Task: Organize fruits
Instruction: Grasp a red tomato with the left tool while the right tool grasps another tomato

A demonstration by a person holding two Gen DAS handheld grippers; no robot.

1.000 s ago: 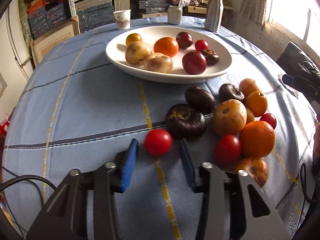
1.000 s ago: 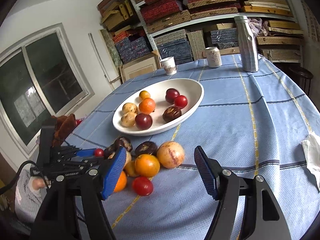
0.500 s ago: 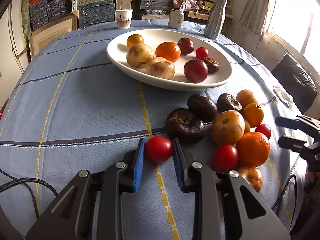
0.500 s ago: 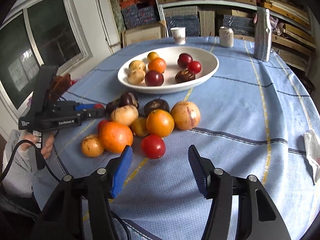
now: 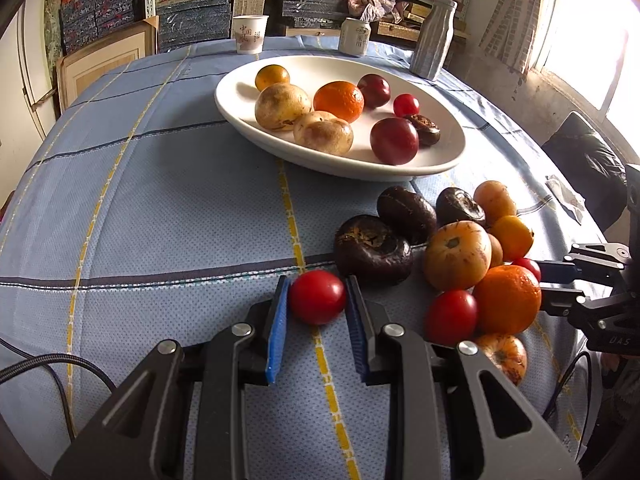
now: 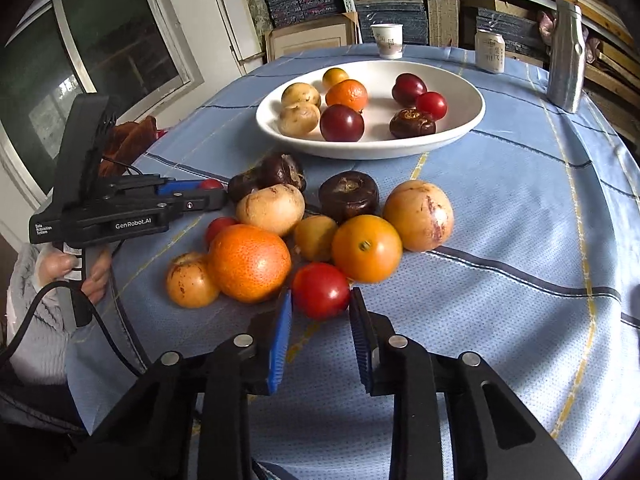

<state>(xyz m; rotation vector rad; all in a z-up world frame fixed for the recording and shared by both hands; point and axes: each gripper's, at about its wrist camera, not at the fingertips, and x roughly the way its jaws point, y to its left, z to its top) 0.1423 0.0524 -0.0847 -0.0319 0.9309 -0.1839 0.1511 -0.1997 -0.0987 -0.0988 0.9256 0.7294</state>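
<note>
On the blue checked cloth, my left gripper (image 5: 317,300) is shut on a small red tomato (image 5: 317,297) that still rests on the cloth. From the right wrist view the same left gripper (image 6: 208,190) comes in from the left. My right gripper (image 6: 320,308) is shut on another red tomato (image 6: 320,290) at the near edge of the fruit pile. That pile holds a big orange (image 6: 248,262), yellow-brown fruits and dark purple ones (image 6: 349,196). Behind it stands a white oval bowl (image 6: 472,120) (image 5: 452,156) with several fruits inside.
A paper cup (image 5: 249,34), a can (image 5: 355,36) and a silver bottle (image 5: 434,44) stand at the table's far edge, before shelves of boxes. A person's hand (image 6: 72,268) grips the left handle. A crumpled tissue (image 5: 564,196) lies at the right.
The left jaws closed from wide apart onto the tomato. The right gripper dropped toward the pile and its jaws closed around the second tomato.
</note>
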